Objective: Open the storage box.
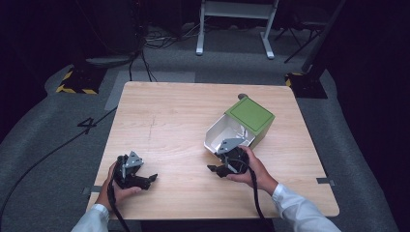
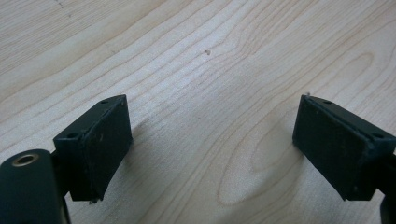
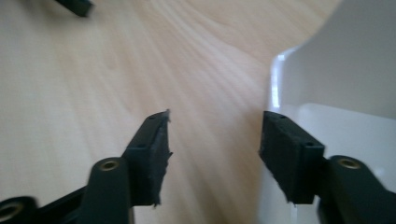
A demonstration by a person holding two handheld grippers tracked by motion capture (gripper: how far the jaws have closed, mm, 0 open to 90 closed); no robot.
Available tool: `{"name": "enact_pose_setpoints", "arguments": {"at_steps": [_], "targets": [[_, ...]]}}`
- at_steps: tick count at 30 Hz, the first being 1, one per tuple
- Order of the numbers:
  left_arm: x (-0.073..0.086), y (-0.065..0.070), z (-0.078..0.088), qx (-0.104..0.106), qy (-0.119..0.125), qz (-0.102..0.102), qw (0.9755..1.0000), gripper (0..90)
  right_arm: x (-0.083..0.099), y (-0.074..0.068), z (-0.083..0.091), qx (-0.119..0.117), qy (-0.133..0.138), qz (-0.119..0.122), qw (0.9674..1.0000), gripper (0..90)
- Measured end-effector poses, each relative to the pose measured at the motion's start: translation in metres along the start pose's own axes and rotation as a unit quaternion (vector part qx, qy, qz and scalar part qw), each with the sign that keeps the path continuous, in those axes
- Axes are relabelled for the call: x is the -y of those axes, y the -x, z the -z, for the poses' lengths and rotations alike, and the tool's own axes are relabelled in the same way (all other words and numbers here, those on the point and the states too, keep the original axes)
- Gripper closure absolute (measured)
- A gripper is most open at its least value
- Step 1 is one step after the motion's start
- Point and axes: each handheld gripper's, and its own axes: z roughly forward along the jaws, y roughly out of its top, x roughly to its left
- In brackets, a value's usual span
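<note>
The right gripper (image 1: 227, 166), its jaws parted with nothing seen between them, is held just beside the white open flap of the green box (image 1: 251, 116), which lies tipped up beyond it, apparently untouched, while the left gripper (image 1: 140, 179), likewise unclenched, is kept well apart.

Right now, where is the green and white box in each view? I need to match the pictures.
High view: the box lies right of centre on the tabletop, with its white flap open toward the right tool.
Right gripper view: the white flap runs along the right side, behind the right-hand jaw.
Left gripper view: the left tool looks down on bare wood.
Shared landmark: the pale wood grain of the tabletop.
</note>
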Motion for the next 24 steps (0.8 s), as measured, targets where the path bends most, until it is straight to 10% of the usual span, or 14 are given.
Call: {"name": "enact_pose_setpoints", "arguments": {"at_steps": [24], "targets": [[0.0, 0.0, 0.0, 0.0, 0.0, 0.0, 1.0, 12.0, 0.013, 0.011, 0.063, 0.009, 0.065, 0.038, 0.9972, 28.9]]}}
